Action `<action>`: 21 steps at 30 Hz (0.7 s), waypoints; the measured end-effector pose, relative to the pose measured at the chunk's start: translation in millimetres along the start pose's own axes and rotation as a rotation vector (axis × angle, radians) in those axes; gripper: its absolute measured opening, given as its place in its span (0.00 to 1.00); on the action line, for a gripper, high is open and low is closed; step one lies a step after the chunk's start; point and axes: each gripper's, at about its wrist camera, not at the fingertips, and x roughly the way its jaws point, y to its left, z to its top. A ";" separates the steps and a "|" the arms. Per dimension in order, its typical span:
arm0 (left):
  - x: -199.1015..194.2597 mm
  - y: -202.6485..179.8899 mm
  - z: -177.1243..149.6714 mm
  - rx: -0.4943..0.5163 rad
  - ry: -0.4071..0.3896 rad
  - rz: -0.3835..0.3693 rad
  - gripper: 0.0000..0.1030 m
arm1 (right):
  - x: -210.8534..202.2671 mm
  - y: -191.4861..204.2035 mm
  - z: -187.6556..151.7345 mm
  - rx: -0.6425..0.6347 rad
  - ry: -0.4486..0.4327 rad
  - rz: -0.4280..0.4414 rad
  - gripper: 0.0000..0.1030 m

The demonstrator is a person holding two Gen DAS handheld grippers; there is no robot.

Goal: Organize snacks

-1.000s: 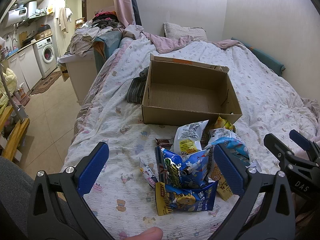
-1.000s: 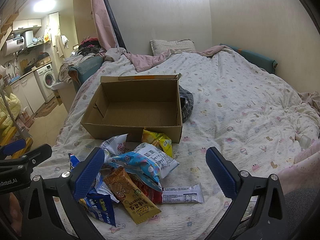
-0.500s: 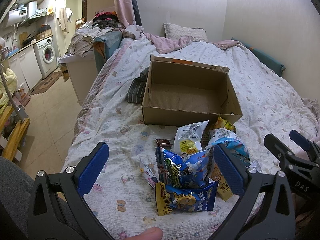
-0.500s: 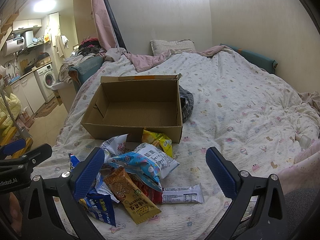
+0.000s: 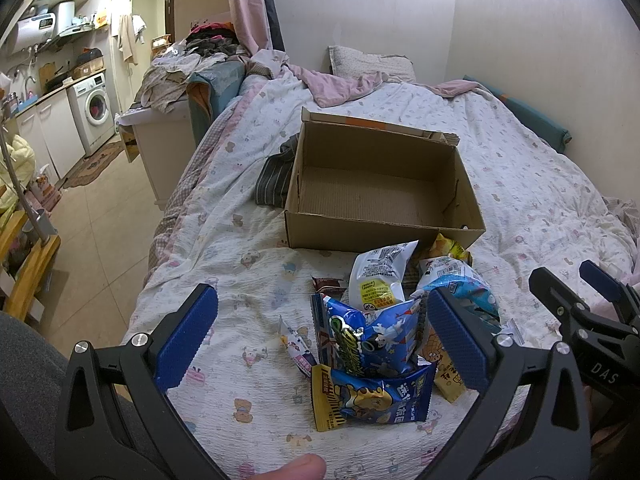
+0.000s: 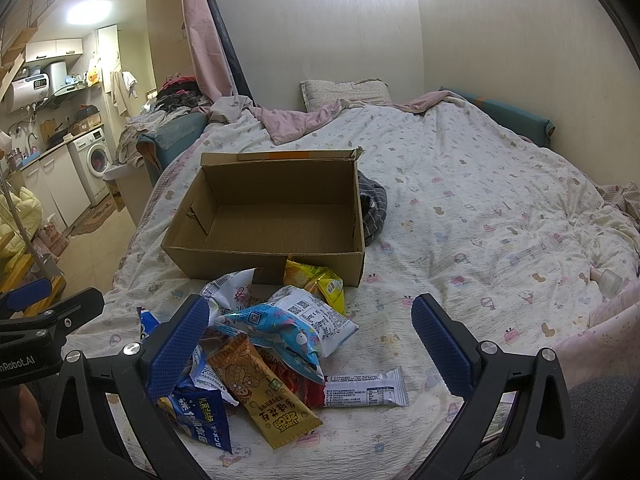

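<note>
The snack packets (image 6: 272, 344) lie heaped on the bed (image 6: 480, 208) just near of the bare cardboard box (image 6: 264, 216), unchanged from a second ago, with both the left hand-held gripper (image 5: 320, 340) and right hand-held gripper (image 6: 310, 340) still spread wide and holding nothing, so sorting has not begun.
</note>
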 end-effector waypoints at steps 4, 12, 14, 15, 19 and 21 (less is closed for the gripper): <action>0.5 -0.8 -0.2 -0.001 0.000 -0.001 1.00 | 0.2 0.2 -0.3 0.000 -0.001 0.000 1.00; 1.3 0.3 3.4 -0.007 0.015 -0.001 1.00 | -0.5 -7.2 -2.1 0.000 0.007 -0.009 1.00; 4.2 0.6 3.2 -0.011 0.032 0.000 1.00 | -2.2 -10.3 -0.8 0.008 0.012 -0.012 1.00; 6.1 1.7 3.2 -0.016 0.044 0.003 1.00 | -1.5 -13.9 -1.4 0.012 0.014 -0.014 1.00; 25.4 9.9 -1.5 -0.069 0.140 0.002 1.00 | -0.6 -22.6 -4.4 0.019 0.035 -0.031 1.00; 36.9 17.5 -5.3 -0.112 0.197 0.009 1.00 | -1.3 -29.3 -5.8 0.037 0.044 -0.037 1.00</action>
